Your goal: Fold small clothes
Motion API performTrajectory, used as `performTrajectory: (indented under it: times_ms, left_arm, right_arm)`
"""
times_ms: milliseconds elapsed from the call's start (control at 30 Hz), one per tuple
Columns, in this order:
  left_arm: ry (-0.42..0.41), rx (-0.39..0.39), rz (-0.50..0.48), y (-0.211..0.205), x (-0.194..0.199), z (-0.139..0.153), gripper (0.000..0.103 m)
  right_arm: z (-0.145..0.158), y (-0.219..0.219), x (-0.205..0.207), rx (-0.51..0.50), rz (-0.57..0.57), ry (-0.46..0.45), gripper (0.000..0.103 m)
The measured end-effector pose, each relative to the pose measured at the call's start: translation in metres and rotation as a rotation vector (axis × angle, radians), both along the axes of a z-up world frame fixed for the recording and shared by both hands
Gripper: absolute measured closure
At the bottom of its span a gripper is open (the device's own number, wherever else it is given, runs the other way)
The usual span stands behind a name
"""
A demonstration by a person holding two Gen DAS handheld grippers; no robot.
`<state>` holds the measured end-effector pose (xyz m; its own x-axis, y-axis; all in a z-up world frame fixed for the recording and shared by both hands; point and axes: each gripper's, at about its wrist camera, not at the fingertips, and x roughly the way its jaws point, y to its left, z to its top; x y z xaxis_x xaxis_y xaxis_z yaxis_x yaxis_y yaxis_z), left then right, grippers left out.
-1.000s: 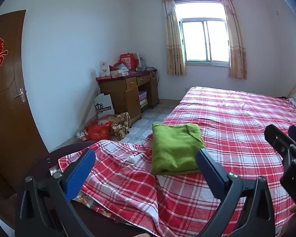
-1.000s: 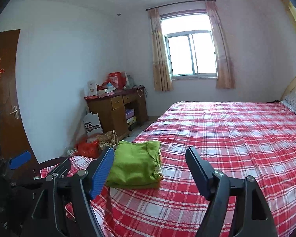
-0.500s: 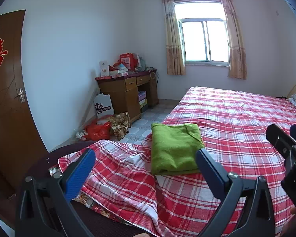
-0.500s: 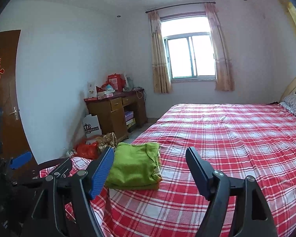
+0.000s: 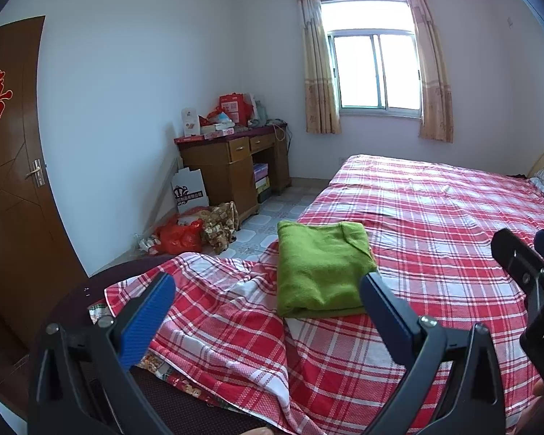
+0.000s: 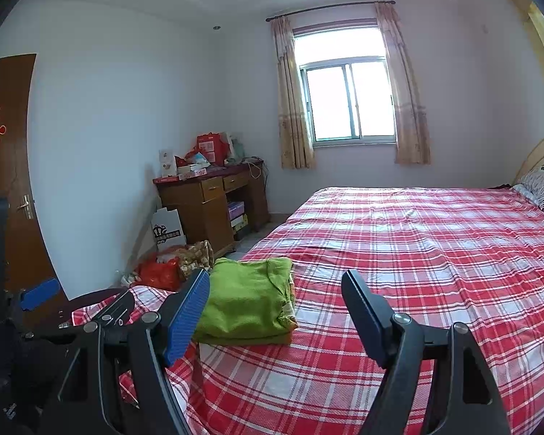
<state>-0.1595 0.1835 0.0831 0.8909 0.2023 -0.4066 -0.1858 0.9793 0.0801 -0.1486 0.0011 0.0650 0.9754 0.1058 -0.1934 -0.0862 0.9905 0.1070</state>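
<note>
Green garment [image 5: 321,268] folded into a neat rectangle, fleecy texture, lying flat on the plaid bed sheet [image 5: 435,217] near the bed's left edge. Left gripper [image 5: 268,306] and right gripper [image 6: 275,306]: jaws wide apart, empty, above the sheet, short of the garment.

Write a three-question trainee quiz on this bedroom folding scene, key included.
1. True or false: the green garment lies folded on the plaid bed.
2. The left gripper is: A) open and empty, B) shut on the garment, C) holding a pillow?
3. Fill in: the right gripper holds ____.

Key: 1 true; 2 A; 3 nothing, its jaws stand open.
</note>
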Motion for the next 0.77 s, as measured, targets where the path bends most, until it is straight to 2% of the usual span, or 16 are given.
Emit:
performTrajectory:
  times_ms: [300,633,767]
  left_arm:
    - [0.011,0.03,0.031,-0.002,0.004,-0.004,0.0]
    - [0.054,-0.03,-0.012,0.006,0.012,-0.013,0.0]
    - [0.067,-0.015,-0.006,0.006,0.016,-0.017,0.0]
  right_arm:
    - [-0.001,0.0,-0.001,0.002,-0.001,-0.002,0.027]
    - [-0.006,0.001,0.004,0.003,-0.001,0.026,0.027]
    - [-0.007,0.001,0.005,0.008,-0.001,0.032,0.027]
